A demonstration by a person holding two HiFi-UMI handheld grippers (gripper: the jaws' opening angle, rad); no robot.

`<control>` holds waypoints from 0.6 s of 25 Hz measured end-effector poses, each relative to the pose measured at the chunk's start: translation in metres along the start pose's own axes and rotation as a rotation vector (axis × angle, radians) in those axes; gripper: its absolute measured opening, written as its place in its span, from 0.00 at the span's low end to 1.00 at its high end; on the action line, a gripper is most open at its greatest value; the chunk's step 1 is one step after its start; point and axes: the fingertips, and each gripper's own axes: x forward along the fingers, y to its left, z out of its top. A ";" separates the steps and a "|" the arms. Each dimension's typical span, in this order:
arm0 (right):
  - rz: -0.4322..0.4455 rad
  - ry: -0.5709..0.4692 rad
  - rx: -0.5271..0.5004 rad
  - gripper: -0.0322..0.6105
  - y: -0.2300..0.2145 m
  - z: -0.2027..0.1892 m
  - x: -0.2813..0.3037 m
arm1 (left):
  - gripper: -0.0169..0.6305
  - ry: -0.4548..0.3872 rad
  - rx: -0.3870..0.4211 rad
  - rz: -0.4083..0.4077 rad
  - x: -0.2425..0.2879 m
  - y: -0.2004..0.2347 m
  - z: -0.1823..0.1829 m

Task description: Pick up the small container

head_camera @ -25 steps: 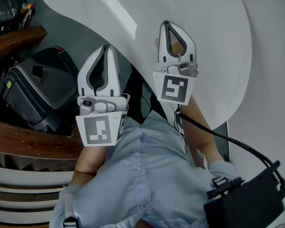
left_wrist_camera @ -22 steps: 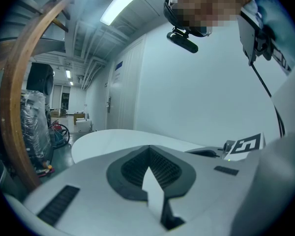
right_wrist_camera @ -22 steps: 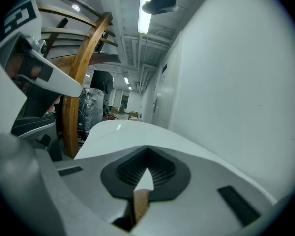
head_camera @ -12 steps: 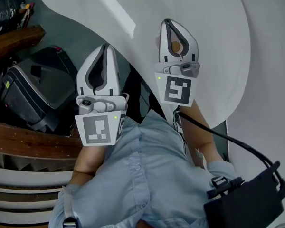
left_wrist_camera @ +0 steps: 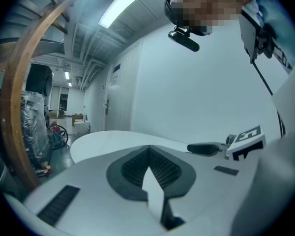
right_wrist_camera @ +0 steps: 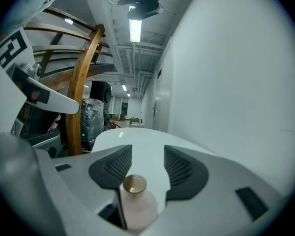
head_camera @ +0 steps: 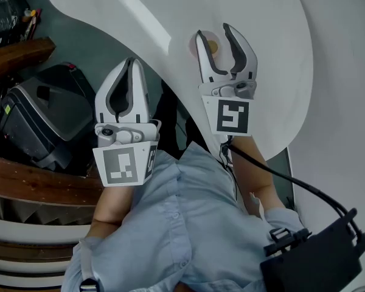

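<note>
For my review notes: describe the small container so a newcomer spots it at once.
On the curved white table, look between the jaws of the right gripper, which have just been opening. The small container stands there: a pale pink bottle with a bronze cap, the only item on that table.

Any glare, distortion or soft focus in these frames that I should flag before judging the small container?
Head view: sharp, with one bright glare streak on the white table. Right gripper view: heavy fisheye bending, dark corners, ceiling light blown out, small container close to the lens and slightly soft. Left gripper view: same fisheye and dark corners, strip light overexposed, bluish cast.
</note>
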 end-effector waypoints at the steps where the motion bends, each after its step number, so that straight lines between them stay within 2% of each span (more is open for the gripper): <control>1: 0.012 0.000 0.007 0.39 -0.001 -0.002 -0.004 | 0.03 0.002 0.001 0.002 -0.002 -0.005 -0.001; 4: 0.047 0.012 0.025 0.52 -0.004 -0.014 -0.017 | 0.03 0.009 0.008 0.005 -0.009 -0.021 -0.004; 10: 0.061 0.082 0.046 0.54 0.008 -0.057 -0.034 | 0.03 0.031 0.006 0.011 -0.034 -0.032 -0.020; 15: 0.055 0.143 0.042 0.55 0.007 -0.064 -0.030 | 0.03 0.037 -0.008 0.023 -0.030 -0.023 -0.017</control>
